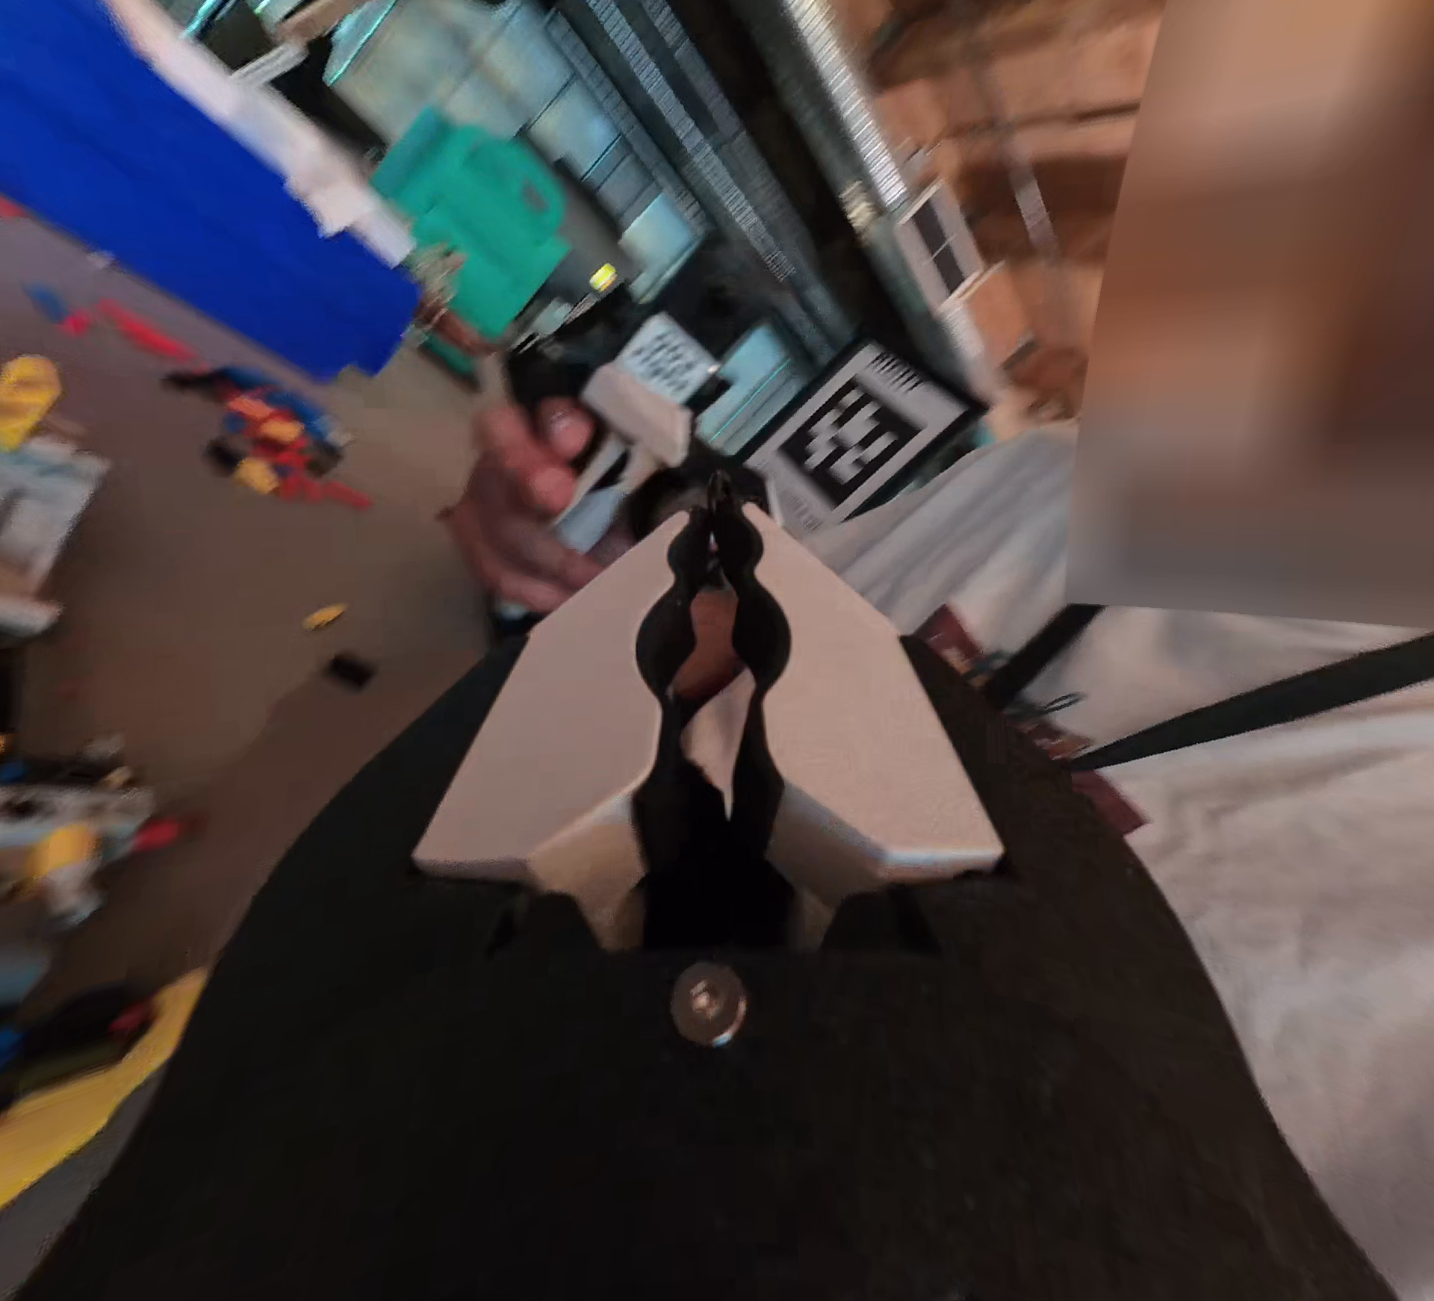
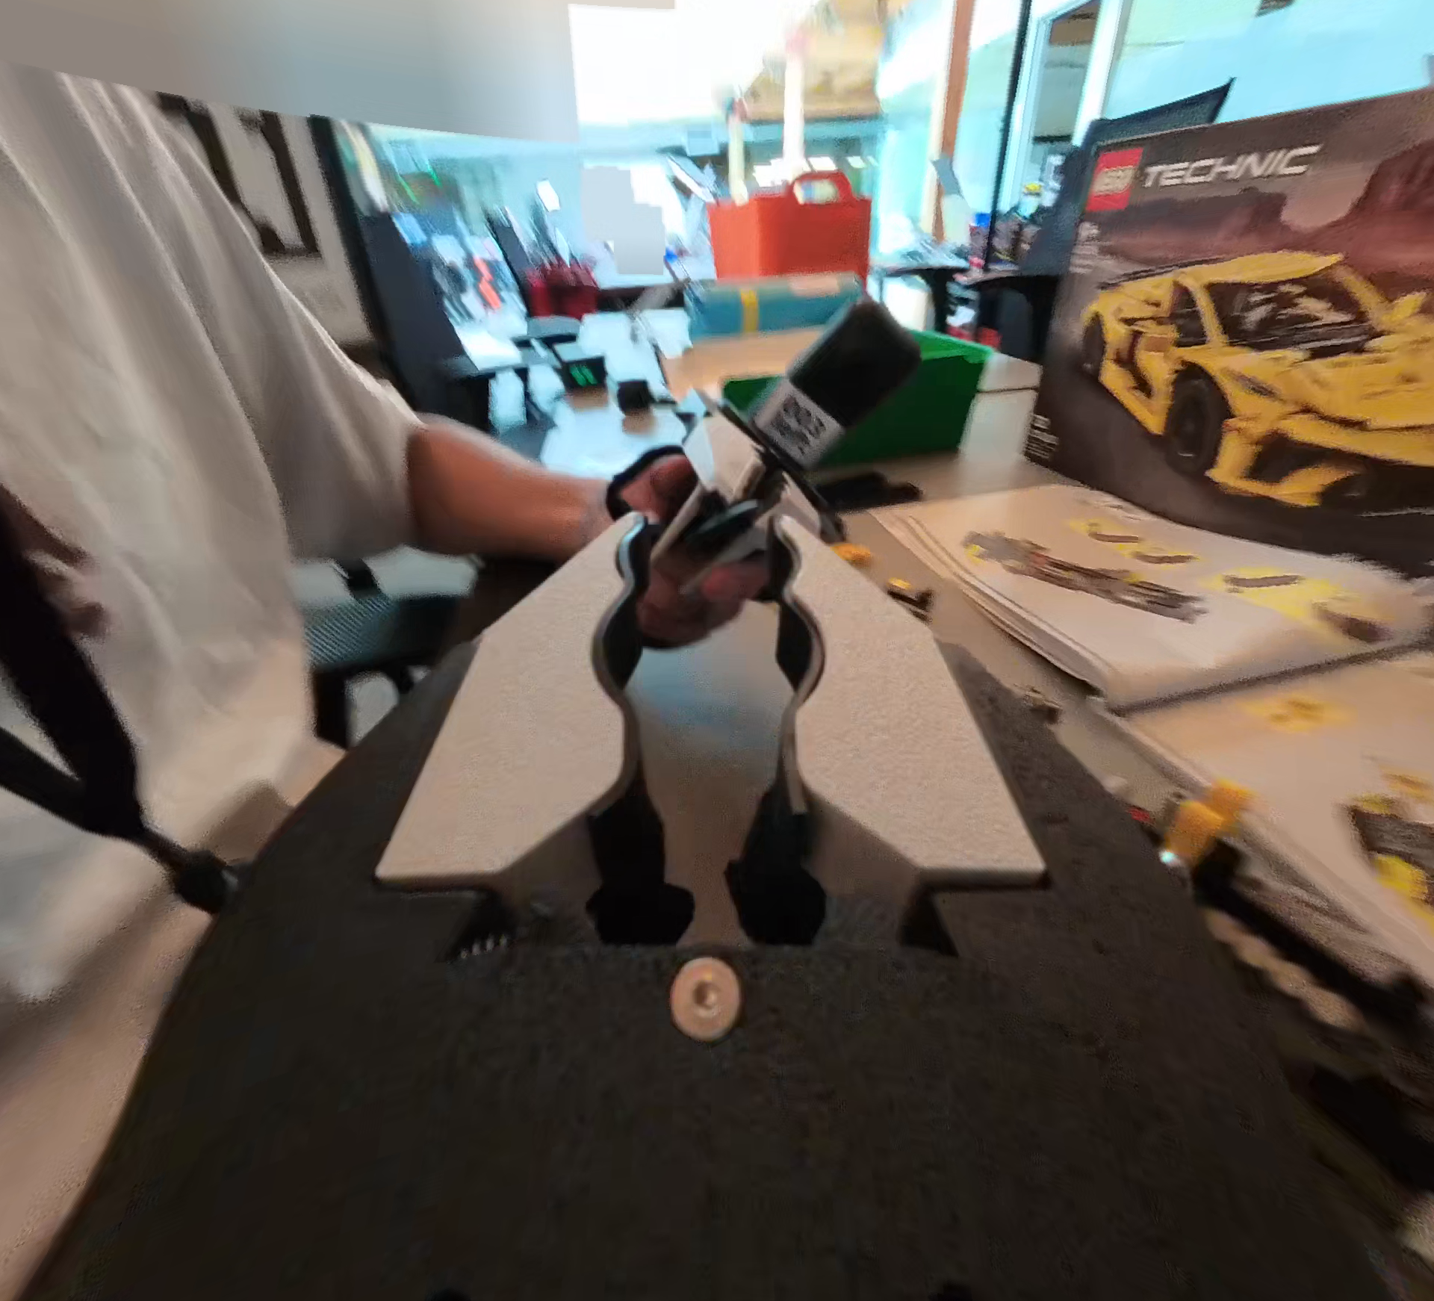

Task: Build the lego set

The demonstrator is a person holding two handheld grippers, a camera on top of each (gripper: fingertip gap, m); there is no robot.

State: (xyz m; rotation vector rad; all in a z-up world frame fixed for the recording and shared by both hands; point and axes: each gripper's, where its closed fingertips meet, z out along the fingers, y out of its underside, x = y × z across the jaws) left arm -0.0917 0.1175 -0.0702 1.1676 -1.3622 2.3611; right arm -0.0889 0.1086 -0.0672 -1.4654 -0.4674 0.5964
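Note:
My left gripper [image 1: 718, 492] is shut, held up in the air and pointed at the person's white shirt; I cannot tell whether anything is pinched at its tips. My right gripper [image 2: 710, 542] is open and empty, also held in the air. The two grippers face each other: the left gripper [image 2: 729, 488], held in a hand, shows just past the right one's jaws, and the right gripper [image 1: 621, 410] shows past the left one's tips. A pile of loose red, blue and yellow lego pieces [image 1: 271, 433] lies on the brown table [image 1: 233, 604]. Both views are motion-blurred.
The lego box [image 2: 1241, 333] with a yellow car stands at the right, open instruction booklets [image 2: 1125, 581] in front of it. A green bin [image 2: 908, 402] sits behind. A blue object [image 1: 155, 177] hangs over the table. A small yellow piece [image 1: 324, 616] and a black one [image 1: 349, 670] lie apart. The tips of both grippers are at nearly the same place.

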